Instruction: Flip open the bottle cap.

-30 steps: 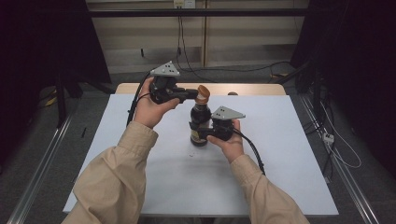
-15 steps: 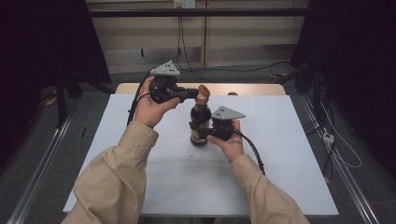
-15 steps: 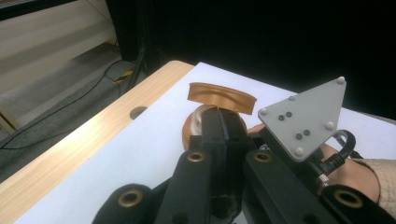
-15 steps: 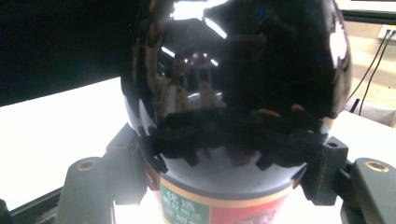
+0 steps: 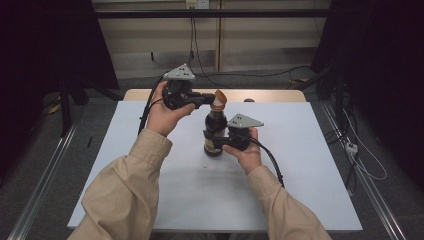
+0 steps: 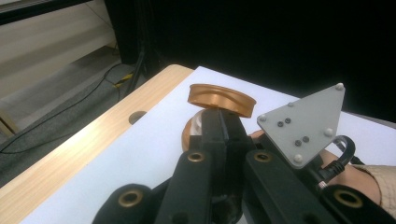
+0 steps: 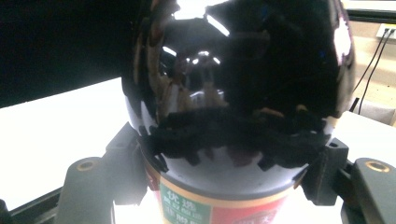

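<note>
A: So, nearest first: which step is this?

B: Opening the bottle, I'd judge. The right hand-held gripper clamps its dark body low down, both jaws pressed against the glass just above the label, and the bottle stands upright on the white tabletop, near the middle.

A: And the hand behind it?

B: The right hand lies low over the tabletop with the forearm coming in from the near edge, the tool held about level. It looks like a bracing grip.

A: Farther off, then?

B: The left hand-held gripper is raised to the bottle's top, pointing across towards the right. Its jaws are pressed together, tips at the flip cap. The copper-coloured cap stands tilted open above the white spout. Whether the tips pinch its edge or only touch it, I cannot tell.

A: So the next move?

B: Probably pushing the cap fully back, or letting go of it, while the right grip keeps the bottle from tipping. The left wrist is cocked up, hand well above the tabletop.
</note>
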`<state>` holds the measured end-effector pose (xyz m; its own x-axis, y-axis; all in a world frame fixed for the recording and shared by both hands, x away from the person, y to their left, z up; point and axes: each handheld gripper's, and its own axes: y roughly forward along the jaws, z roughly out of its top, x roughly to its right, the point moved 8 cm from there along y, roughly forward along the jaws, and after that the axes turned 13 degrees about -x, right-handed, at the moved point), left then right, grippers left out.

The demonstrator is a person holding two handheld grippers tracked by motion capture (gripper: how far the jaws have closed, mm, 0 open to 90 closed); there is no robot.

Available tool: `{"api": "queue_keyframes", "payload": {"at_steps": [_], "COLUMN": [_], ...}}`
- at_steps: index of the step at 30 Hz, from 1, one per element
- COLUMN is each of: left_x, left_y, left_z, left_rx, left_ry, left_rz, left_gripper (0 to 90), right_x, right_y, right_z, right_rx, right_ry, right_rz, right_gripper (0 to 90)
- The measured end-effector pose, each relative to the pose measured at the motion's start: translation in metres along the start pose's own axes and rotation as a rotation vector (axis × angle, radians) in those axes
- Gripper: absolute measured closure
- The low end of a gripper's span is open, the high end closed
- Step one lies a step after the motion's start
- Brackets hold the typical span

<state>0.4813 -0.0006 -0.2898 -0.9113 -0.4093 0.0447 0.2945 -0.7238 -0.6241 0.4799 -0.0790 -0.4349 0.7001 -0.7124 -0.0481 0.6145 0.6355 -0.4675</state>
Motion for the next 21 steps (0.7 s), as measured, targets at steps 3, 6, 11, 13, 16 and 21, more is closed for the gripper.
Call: {"api": "queue_keyframes", "payload": {"at_steps": [3, 6, 11, 13, 16, 21], "left_x": [-0.0004, -0.0006, -0.0005, -0.0006, 0.0002, 0.0034], "left_y": [-0.0001, -0.0003, 0.0005, 0.0011, 0.0020, 0.0026], "left_z": [0.0003, 0.0002, 0.0014, 0.0019, 0.0032, 0.0094], "left_rx": [0.000, 0.000, -0.005, -0.005, 0.007, 0.027], "left_ry": [0.002, 0.002, 0.005, 0.012, 0.001, 0.003], "left_rz": [0.002, 0.002, 0.005, 0.007, -0.004, -0.017], "left_gripper": [90.0, 90.0, 90.0, 90.0, 90.0, 90.0], "right_x": [0.0000, -0.0003, 0.0000, 0.0004, 0.0006, -0.0031], "right_y": [0.0002, 0.0004, 0.0003, 0.0002, 0.0000, 0.0008], "right_z": [0.0001, 0.0001, 0.0001, 0.0000, -0.0004, -0.0004], "right_rx": [-0.001, -0.002, -0.004, -0.004, -0.005, -0.013], "right_ry": [-0.002, -0.001, -0.001, -0.002, -0.002, -0.030], "right_rz": [-0.001, -0.003, -0.004, -0.007, -0.010, -0.007], "right_gripper": [30.7, 30.7, 30.6, 30.5, 30.3, 30.5]}}
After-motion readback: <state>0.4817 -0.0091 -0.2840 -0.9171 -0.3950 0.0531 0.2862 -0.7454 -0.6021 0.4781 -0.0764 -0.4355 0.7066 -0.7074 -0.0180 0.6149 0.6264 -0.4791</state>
